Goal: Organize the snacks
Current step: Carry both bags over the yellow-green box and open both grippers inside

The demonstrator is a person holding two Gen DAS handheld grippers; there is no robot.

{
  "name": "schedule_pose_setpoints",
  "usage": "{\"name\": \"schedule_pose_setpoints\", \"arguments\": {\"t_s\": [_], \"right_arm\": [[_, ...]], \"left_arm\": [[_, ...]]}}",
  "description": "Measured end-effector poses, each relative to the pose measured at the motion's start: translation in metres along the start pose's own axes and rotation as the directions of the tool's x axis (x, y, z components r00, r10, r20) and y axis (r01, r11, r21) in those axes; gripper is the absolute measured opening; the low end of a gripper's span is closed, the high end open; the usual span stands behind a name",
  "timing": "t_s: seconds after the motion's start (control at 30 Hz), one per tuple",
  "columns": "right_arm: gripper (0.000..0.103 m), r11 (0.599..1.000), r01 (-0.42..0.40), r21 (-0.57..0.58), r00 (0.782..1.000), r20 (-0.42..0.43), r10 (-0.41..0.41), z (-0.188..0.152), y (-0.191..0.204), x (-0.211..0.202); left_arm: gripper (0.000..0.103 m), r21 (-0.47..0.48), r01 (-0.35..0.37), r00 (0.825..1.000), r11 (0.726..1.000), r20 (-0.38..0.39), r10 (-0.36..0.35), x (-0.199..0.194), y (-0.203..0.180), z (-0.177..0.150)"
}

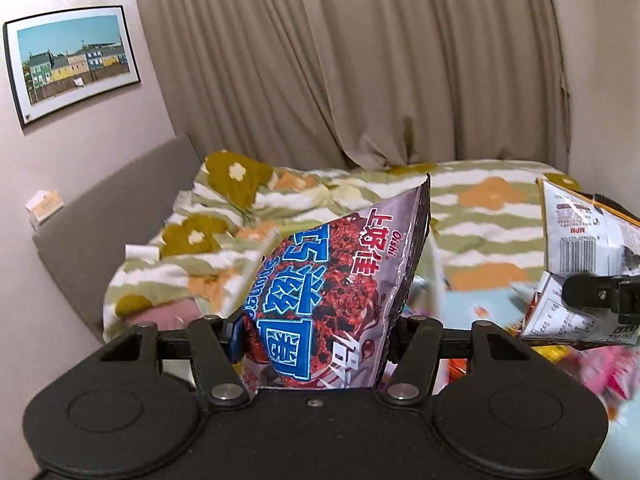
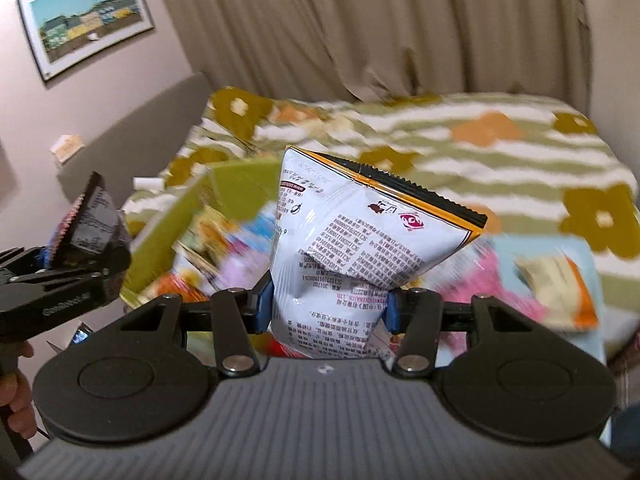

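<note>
Left claw (image 1: pixel 316 336) pinches purple snack bag (image 1: pixel 336 280); right claw (image 2: pixel 326 306) white bag (image 2: pixel 360 248) (both lifted).

Soft, even indoor light, fairly dim and warm, with no hard shadows. Glare streaks the glossy snack bags (image 1: pixel 332 280). Motion blur smears the loose packets (image 2: pixel 224 256) near the bedspread (image 2: pixel 500 152); fisheye bending curves the curtains (image 1: pixel 360 60) and the framed picture (image 1: pixel 72 62).

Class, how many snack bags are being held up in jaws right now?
2. The purple bag sits in the left gripper; the white bag in the right gripper. More snacks lie blurred below, uncounted.
</note>
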State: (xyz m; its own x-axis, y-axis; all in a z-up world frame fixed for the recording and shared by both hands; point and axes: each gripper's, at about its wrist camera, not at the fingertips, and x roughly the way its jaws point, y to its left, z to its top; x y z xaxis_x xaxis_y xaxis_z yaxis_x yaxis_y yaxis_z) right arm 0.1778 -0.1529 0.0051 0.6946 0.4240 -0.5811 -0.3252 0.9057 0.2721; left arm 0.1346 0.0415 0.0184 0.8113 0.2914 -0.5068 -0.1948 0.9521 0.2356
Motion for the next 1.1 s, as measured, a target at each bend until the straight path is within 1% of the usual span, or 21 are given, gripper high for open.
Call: {"name": "schedule_pose_setpoints", "arguments": {"t_s": [0.1,0.27,0.4,0.53,0.67,0.8,0.87,0.9,0.97,1.1], "right_arm": [[0.066,1.0,-0.013,-0.019,1.0,0.021,0.013,0.023,0.028,0.02],[0.066,0.999,-0.013,-0.034,0.999,0.044,0.014,0.056,0.068,0.06],[0.066,0.999,0.014,-0.035,0.999,0.044,-0.013,0.072,0.089,0.094],[0.066,0.998,0.059,-0.016,0.998,0.026,-0.058,0.081,0.104,0.126],[0.066,0.994,0.11,0.006,0.994,0.003,-0.11,0.079,0.11,0.148],[0.066,0.987,0.158,0.033,0.987,-0.027,-0.157,0.074,0.109,0.167],[0.066,0.984,0.172,0.045,0.984,-0.045,-0.17,0.071,0.107,0.173],[0.066,0.983,0.179,0.046,0.983,-0.052,-0.176,0.07,0.105,0.176],[0.066,0.98,0.191,0.05,0.98,-0.063,-0.187,0.069,0.102,0.18],[0.066,0.98,0.189,0.063,0.98,-0.082,-0.184,0.066,0.094,0.184]], "left_arm": [[0.065,0.002,0.001,1.0,1.0,0.01,-0.001,0.021,0.025,0.014],[0.065,0.002,0.025,1.0,1.0,-0.007,-0.025,0.061,0.059,0.031],[0.065,0.013,0.076,0.997,0.997,-0.033,-0.076,0.096,0.076,0.041],[0.066,0.037,0.147,0.987,0.988,-0.07,-0.145,0.142,0.082,0.051],[0.066,0.056,0.216,0.972,0.975,-0.11,-0.209,0.188,0.077,0.058],[0.067,0.081,0.254,0.96,0.964,-0.145,-0.241,0.226,0.066,0.06],[0.07,0.071,0.282,0.949,0.957,-0.169,-0.267,0.237,0.063,0.059],[0.081,0.065,0.302,0.94,0.951,-0.186,-0.285,0.243,0.061,0.058],[0.096,0.054,0.317,0.932,0.947,-0.201,-0.301,0.249,0.061,0.055],[0.099,0.03,0.323,0.926,0.946,-0.215,-0.31,0.25,0.066,0.052]]}}
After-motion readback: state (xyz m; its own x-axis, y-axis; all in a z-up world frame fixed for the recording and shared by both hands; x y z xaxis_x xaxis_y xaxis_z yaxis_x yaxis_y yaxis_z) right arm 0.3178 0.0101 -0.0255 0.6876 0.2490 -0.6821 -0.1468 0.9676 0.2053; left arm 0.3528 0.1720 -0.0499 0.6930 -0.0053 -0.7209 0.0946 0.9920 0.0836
